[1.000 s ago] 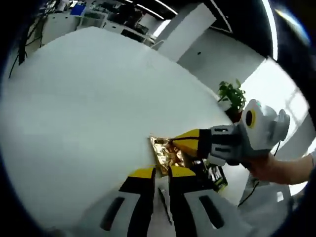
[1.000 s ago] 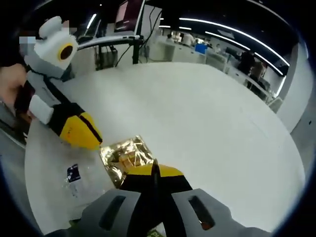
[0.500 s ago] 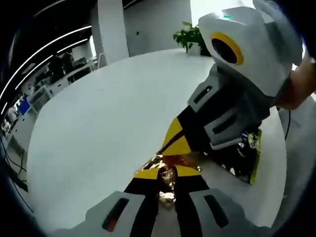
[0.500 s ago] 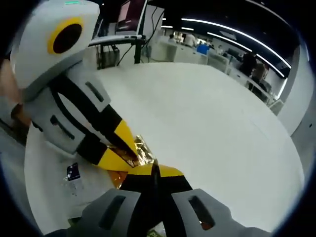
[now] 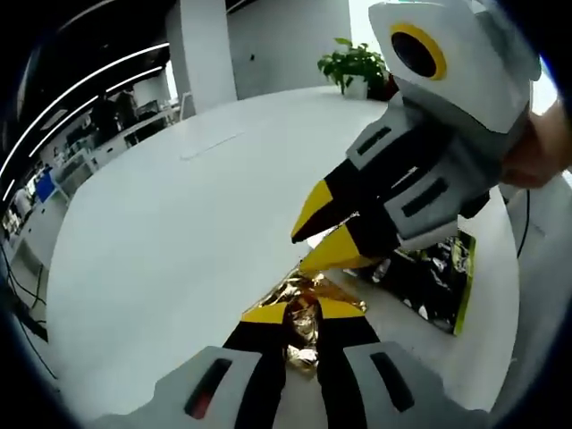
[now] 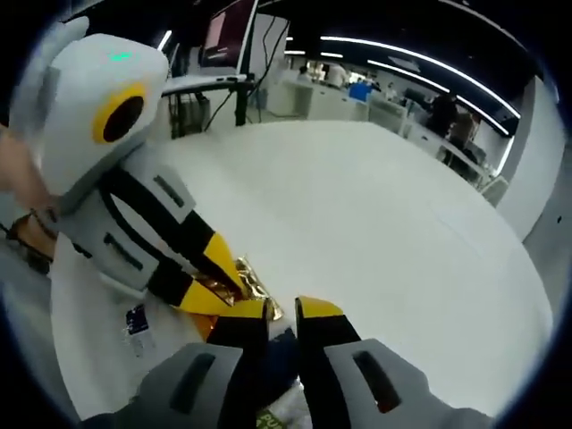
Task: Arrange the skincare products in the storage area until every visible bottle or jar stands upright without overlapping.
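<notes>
A large open office is seen around the work: dark ceiling with long strip lights [image 6: 420, 64], rows of white desks [image 6: 335, 100] with people standing far off, a broad white column [image 5: 202, 49], and a potted plant [image 5: 356, 64] at the far edge of the surface. A stand with a monitor [image 6: 231, 36] is seen behind the table in the right gripper view.

Most of both views is taken up by a wide white table [image 5: 179, 223], rounded at its edge, smooth and bare over most of its area.

In the left gripper view the right gripper [image 5: 315, 239] is seen coming in from the right, held by a hand [image 5: 541, 152]; its yellow-tipped jaws are parted a little, with nothing between them, and are raised just above the gold foil. In the right gripper view its own jaws are seen standing a narrow gap apart, holding nothing.

The left gripper [image 5: 301, 313] is closed on a crumpled gold foil packet [image 5: 302, 323], which is pinched between its yellow tips and lies on the table. In the right gripper view the left gripper [image 6: 223, 284] is seen reaching in from the left, with the gold foil packet [image 6: 246, 284] at its tips, just beside the right gripper's jaws.

A dark packet with a yellow-green edge [image 5: 442, 284] is lying flat on the table near the foil, under the right gripper. A small clear sachet with a dark label [image 6: 137, 323] is lying flat near the table edge.
</notes>
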